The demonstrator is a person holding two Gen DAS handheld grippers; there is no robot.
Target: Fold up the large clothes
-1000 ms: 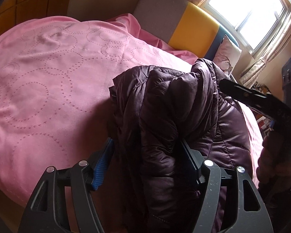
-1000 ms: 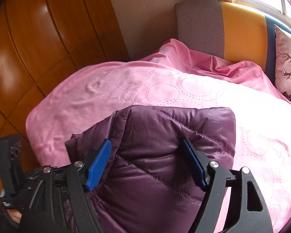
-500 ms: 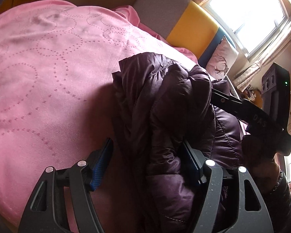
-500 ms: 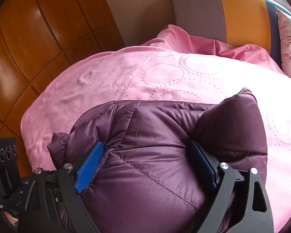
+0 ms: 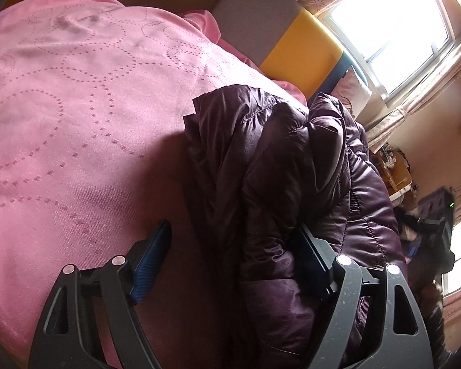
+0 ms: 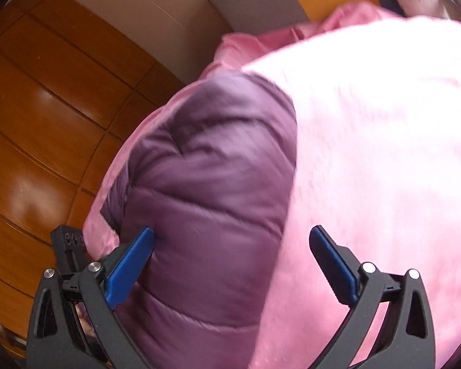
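The purple puffer jacket [image 5: 292, 184] lay bunched in a heap on the pink bedspread [image 5: 76, 123], toward the right side of the bed in the left wrist view, w/ thick folds stacked on each other and quilted seams showing.

Left gripper [image 5: 233, 255] had its jaws spread wide. A hanging fold of the jacket sat between them, pressed against the right finger; the left finger w/ its blue pad [image 5: 152, 261] stood apart from the cloth, over bare bedspread. So it wasn't clamping anything.

Right gripper [image 6: 230, 255] was also spread wide. Its left blue pad [image 6: 129, 270] touched the edge of the jacket [image 6: 212, 184]; the right pad was clear of it, over the bedspread [image 6: 384, 153]. That view was motion-blurred, so fine detail couldn't be read. The jacket there looked smooth and rounded, lighter purple, lying near the left edge of the bed.

Far end of the bed: a headboard in gray and yellow panels [image 5: 301, 46], w/ a pillow [image 5: 353, 89] leaning against it on the right. A bright window [image 5: 390, 21] w/ curtains was beyond that. Wooden wardrobe panels [image 6: 46, 107] filled the left side of the right wrist view. The right gripper appeared blurred at far right in the left wrist view.
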